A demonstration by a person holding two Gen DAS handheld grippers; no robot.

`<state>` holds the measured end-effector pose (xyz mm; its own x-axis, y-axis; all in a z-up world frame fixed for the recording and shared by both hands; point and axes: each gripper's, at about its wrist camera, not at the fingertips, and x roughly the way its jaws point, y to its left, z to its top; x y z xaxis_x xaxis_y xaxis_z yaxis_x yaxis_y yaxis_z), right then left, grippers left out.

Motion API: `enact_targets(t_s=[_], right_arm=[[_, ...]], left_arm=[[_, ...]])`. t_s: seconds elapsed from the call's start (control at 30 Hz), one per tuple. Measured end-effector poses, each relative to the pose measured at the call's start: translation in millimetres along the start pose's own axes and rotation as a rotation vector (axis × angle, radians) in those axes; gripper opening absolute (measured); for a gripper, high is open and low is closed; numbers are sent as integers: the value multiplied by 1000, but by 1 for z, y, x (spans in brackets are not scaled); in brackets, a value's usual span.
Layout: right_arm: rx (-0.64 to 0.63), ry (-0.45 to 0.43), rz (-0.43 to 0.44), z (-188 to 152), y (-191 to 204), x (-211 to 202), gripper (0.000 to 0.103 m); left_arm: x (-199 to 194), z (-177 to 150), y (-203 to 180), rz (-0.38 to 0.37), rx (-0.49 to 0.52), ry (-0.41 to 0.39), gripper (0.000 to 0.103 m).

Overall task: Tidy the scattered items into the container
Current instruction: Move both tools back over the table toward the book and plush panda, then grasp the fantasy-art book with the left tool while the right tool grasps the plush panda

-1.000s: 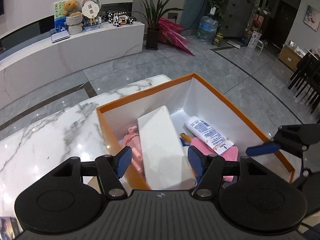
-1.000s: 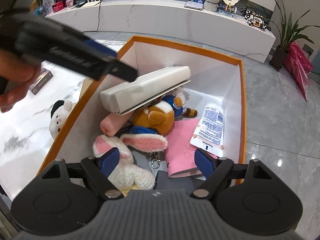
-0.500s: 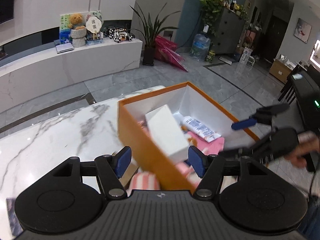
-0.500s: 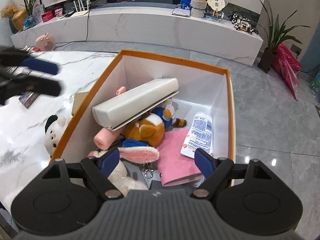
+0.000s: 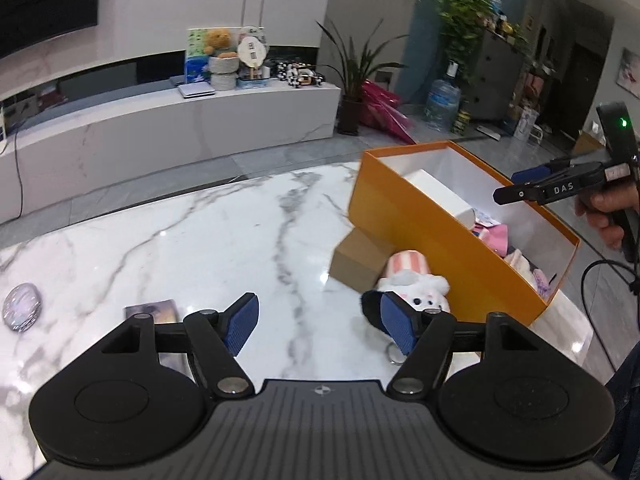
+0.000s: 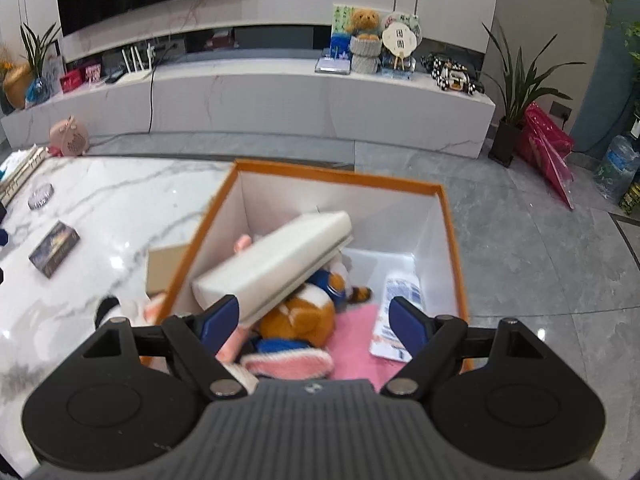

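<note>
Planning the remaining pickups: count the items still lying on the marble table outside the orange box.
4: a white-and-pink plush toy and a brown cardboard box against the orange box, a dark flat packet, and a round silvery disc farther out. Others may be hidden.

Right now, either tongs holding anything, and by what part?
No. The left tongs are open over the marble table, and the right tongs are open above the orange box. Neither grips anything.

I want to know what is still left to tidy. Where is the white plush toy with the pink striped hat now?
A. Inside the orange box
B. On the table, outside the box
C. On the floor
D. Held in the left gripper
B: the plush toy lies on the marble table against the outer wall of the orange box, ahead of the open, empty left gripper.
</note>
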<state>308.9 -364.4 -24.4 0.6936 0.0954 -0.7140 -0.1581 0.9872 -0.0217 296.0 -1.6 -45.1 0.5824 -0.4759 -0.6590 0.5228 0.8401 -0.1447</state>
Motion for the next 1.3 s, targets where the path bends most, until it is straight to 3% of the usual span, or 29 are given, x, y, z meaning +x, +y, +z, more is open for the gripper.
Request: enact_targets(t_s=[0.1,0.3,0.67,0.8,1.0,1.3], right_arm=[[-6,-37,5,6,14,1,84],[-30,-136,8,12,45,0,91],[-72,-187,90,24,102,6,91],[-136,-154,126,22,130,15,92],[-353,-42,123,6,169,28,92],[-536,125,89,-29,187,50,92]], left_arm=[[-17,-3,12,1,-7,-44,85],[-30,-14,38,64,-41,-66,86],[-11,-55,70,104,-98,50,87],[-2,-67,78,116,-125,82,87],[9,-62,80,113,-131,81,87],[33,-53,88,190,-126,74,87]])
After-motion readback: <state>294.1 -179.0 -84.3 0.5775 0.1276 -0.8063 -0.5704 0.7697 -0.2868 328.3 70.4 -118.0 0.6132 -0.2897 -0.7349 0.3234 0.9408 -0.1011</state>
